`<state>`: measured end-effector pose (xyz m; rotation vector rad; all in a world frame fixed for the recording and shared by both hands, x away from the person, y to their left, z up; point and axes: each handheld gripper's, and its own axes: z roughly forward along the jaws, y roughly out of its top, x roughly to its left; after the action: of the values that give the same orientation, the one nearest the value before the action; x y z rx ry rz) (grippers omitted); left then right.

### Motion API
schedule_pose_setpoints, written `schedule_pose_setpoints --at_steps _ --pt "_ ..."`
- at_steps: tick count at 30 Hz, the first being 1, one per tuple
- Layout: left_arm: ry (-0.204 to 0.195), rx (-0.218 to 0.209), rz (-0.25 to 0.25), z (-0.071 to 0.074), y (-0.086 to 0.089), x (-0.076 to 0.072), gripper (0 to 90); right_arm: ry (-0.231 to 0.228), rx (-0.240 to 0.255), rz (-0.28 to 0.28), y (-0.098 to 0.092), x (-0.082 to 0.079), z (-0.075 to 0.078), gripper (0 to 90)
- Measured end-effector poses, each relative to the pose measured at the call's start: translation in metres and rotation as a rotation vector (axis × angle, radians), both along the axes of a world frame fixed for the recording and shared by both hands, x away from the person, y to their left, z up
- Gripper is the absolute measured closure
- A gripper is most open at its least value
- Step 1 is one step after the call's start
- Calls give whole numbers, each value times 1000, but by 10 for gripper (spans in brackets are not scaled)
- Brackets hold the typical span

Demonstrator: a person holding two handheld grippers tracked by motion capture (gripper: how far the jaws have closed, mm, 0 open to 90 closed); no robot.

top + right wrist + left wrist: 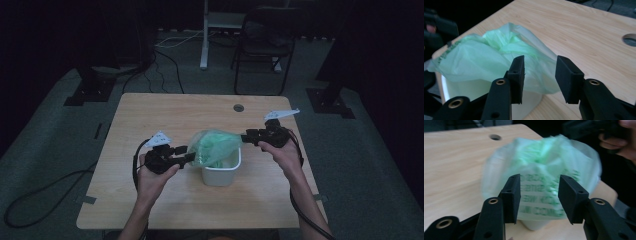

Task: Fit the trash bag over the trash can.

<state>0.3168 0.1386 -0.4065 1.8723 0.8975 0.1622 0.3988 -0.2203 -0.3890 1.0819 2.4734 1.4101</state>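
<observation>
- I see the green bag billowed over the white bin, which stands near the middle of the tabletop, a little toward my edge and right of centre.
- The bag lies between my two grippers: it is to the right of the left gripper and to the left of the right gripper, each just beside its flank.
- Left gripper's jaws stand apart, nothing pinched; in the left gripper view the bag's printed side sits just beyond the tips.
- Right gripper's jaws are likewise parted and empty, the bag's edge ahead and slightly left.
- I judge both about equally near; the bag's long axis runs from one gripper to the other.
</observation>
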Motion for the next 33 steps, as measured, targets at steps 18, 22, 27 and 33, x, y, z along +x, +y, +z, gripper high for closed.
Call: schedule_pose_setpoints --at_steps 18,22,27,33 --pt "37 75 -125 -11 -18 -10 800 100 74 95 0 -2 -14 893" --pt "40 83 -142 -14 -19 -17 891 89 76 100 -4 -12 -12 895" --pt "48 65 -140 -17 -12 -25 900 89 65 113 -8 -27 -13 895" --pt "60 3 -131 -13 2 -28 900 77 58 116 -15 -43 -9 896"
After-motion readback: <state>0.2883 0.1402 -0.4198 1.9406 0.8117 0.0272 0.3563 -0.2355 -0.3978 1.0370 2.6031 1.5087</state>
